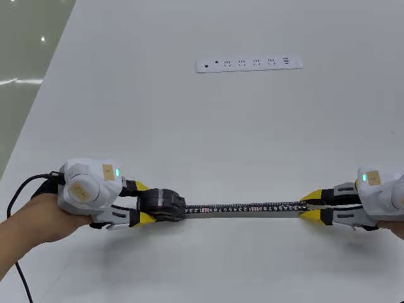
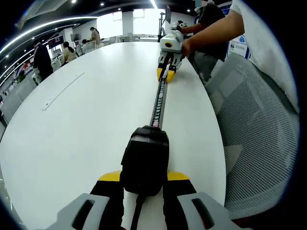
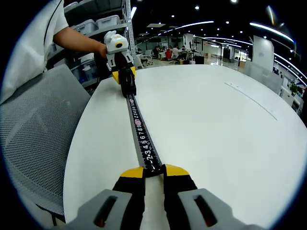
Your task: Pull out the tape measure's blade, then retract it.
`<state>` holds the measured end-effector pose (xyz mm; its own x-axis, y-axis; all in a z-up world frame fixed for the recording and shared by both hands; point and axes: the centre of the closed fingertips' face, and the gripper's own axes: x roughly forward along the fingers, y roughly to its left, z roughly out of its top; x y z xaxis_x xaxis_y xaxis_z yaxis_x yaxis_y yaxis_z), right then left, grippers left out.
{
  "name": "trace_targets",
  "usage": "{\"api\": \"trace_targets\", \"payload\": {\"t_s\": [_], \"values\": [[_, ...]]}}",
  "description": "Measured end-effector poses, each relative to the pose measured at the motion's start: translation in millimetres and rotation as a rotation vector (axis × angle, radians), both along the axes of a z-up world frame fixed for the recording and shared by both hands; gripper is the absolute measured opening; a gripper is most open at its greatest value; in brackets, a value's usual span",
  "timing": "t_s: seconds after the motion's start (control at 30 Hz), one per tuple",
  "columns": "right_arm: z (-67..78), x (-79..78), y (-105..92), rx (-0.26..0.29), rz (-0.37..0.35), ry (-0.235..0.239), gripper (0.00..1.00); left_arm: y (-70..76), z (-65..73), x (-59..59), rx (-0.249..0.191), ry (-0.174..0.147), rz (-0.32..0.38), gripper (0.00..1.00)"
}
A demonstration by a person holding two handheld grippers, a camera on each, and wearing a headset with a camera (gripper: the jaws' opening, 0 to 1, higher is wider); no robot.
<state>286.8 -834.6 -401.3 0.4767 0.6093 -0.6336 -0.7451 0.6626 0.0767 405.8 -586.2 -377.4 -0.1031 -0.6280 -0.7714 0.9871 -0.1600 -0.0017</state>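
**A:** Where is the tape measure point(image 1: 162, 205)?

**B:** It's on the white surface point(image 1: 189, 126), well to the near side of the power strip point(image 1: 249, 64). Its case point(image 2: 145, 160) lies nearer than the strip's left end and a little further left. The blade point(image 1: 246, 207) runs from the case to the right, about parallel to the strip, and ends a little past the strip's right end.

**A:** What does it look like?

**B:** The case is black, compact and rounded, with a glossy top. The blade is drawn out in one straight, narrow band. Its face is dark with white numerals, and there are a few red marks along it. I cannot tell whether the blade rests on the surface or hangs just above it.

**A:** And the tools?

**B:** The left tool point(image 1: 144, 202) is clamped on the case, with its yellow-tipped jaws pressed against either side. The right tool point(image 1: 311, 206) is closed on the free end of the blade. In the right gripper view the blade's tip sits pinched between the two yellow tips. The two tools are well apart and face each other along the blade, both on the near side of the strip.
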Motion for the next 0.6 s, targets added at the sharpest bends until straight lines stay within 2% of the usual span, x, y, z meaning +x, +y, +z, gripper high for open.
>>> {"api": "trace_targets", "payload": {"t_s": [0.3,0.6], "values": [[-0.3,-0.4,0.3,-0.011,0.022,0.001,0.13,-0.2,-0.2,-0.4,0.001,-0.007,0.006,0.29],[0.4,0.7,-2.1,-0.017,0.005,0.005,0.13,-0.3,-0.3,0.1,0.002,-0.011,0.012,0.29]]}}
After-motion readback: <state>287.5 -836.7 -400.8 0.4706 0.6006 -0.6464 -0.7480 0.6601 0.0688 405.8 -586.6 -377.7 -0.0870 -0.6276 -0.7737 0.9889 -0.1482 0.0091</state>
